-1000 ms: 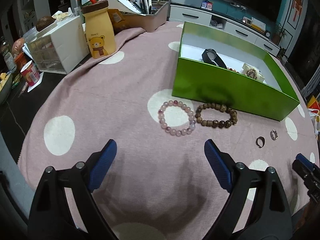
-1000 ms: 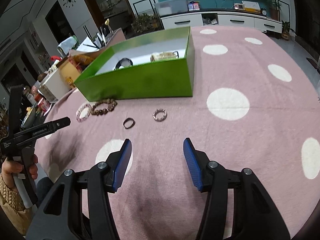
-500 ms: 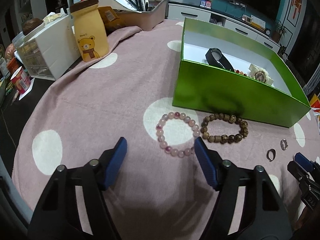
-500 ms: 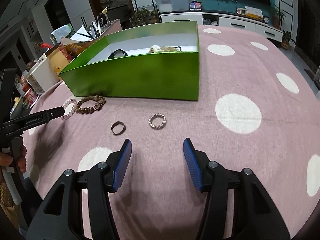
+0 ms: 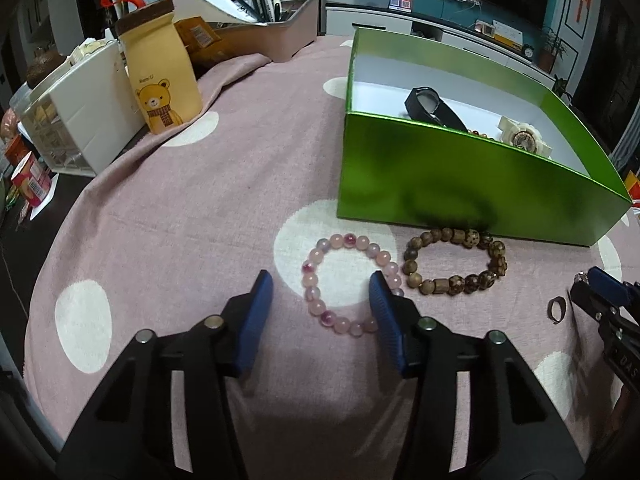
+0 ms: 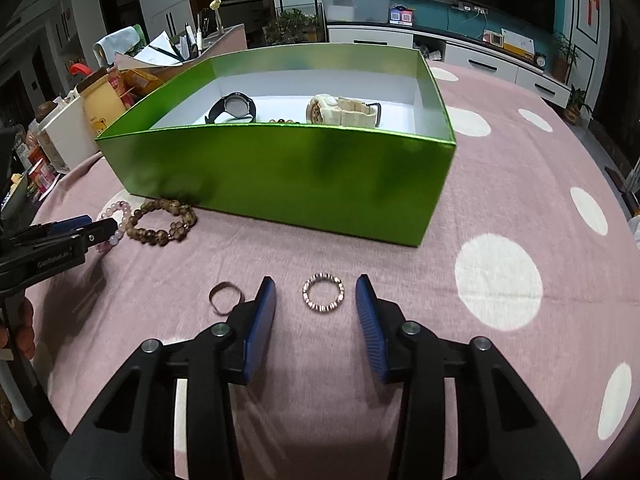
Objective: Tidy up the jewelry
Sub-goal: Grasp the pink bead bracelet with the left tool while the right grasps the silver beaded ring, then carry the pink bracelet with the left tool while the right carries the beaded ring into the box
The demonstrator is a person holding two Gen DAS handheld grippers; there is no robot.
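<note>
I bring both tongs down on loose jewelry lying in front of the green box (image 6: 280, 184): the left gripper (image 5: 320, 284), jaws closing but not yet pressing, straddles the near side of the pink bracelet (image 5: 344, 280), while the right gripper (image 6: 316, 292), also closing, brackets the beaded ring (image 6: 323, 293). My judgement: centre each piece, close gently, lift straight, and avoid snagging the tablecloth (image 6: 500, 184).
</note>
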